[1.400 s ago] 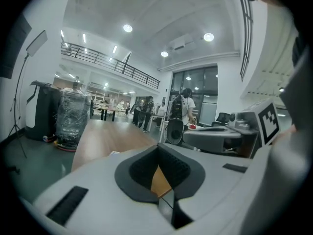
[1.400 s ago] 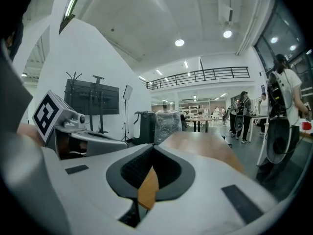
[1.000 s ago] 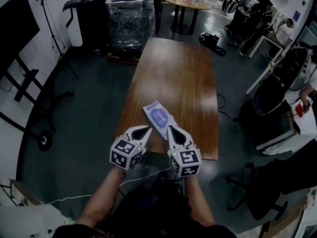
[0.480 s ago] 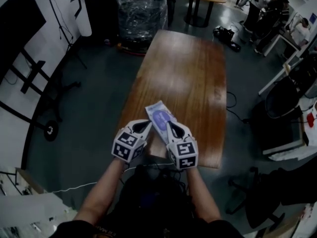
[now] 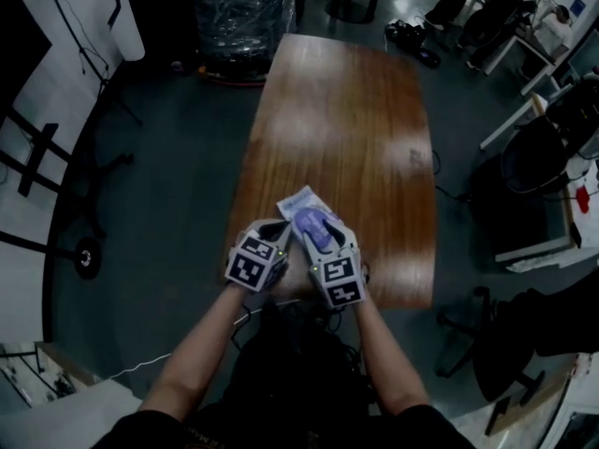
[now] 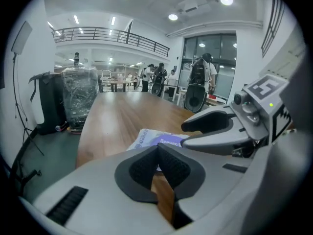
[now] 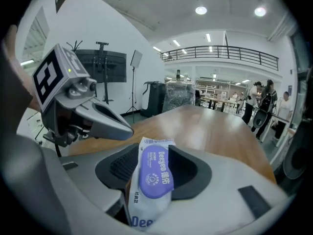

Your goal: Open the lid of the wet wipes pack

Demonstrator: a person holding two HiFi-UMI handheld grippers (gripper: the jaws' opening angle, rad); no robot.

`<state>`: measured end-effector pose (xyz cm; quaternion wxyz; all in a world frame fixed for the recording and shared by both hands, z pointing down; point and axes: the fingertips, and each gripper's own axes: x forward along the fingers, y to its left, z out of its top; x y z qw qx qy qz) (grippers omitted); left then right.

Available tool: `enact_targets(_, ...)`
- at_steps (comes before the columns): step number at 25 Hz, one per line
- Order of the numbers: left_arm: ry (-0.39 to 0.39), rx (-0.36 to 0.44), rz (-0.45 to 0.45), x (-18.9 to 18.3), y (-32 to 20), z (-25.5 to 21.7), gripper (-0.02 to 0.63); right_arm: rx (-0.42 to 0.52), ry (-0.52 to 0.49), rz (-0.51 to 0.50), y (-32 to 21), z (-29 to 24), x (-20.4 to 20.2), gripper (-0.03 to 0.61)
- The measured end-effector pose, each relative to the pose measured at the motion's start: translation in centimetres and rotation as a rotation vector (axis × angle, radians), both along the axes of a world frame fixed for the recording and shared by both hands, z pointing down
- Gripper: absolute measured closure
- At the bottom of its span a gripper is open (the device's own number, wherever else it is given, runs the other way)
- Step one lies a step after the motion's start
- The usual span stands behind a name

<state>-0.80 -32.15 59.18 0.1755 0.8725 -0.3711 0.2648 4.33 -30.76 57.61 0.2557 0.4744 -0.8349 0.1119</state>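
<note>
The wet wipes pack (image 5: 312,219), white with a purple oval lid (image 7: 155,173) lying flat and closed, rests on the brown wooden table (image 5: 346,110) near its front edge. My right gripper (image 5: 321,234) reaches over the pack, which lies lengthwise between its jaws (image 7: 154,166). Those jaws are opening and a gap shows beside the left pad. My left gripper (image 5: 281,230) sits just left of the pack, shut, pads meeting at the tips (image 6: 157,150) with nothing between them. The pack (image 6: 155,140) shows just beyond them.
A plastic-wrapped pallet load (image 5: 239,7) stands beyond the table's far left corner. Dark office chairs (image 5: 533,166) and a white desk sit to the right. A wheeled stand (image 5: 56,204) is on the floor at left. People stand far off at the back.
Both grippers have moved forward and down to the pack. The right jaws, shut before, now stand apart around the pack. The left gripper stays shut.
</note>
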Motion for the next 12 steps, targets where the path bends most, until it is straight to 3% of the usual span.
enact_targets(5, -0.055, -0.056, 0.030, 0.3, -1.8, 2.4, 0.618, -0.016, 0.109, 0.006, -1.0, 2.3, 0.2, 0.316)
enact_targets(12, -0.130, -0.105, 0.048, 0.5, -2.6, 4.5, 0.618, -0.040, 0.175, -0.017, -1.1, 3.6, 0.3, 0.284)
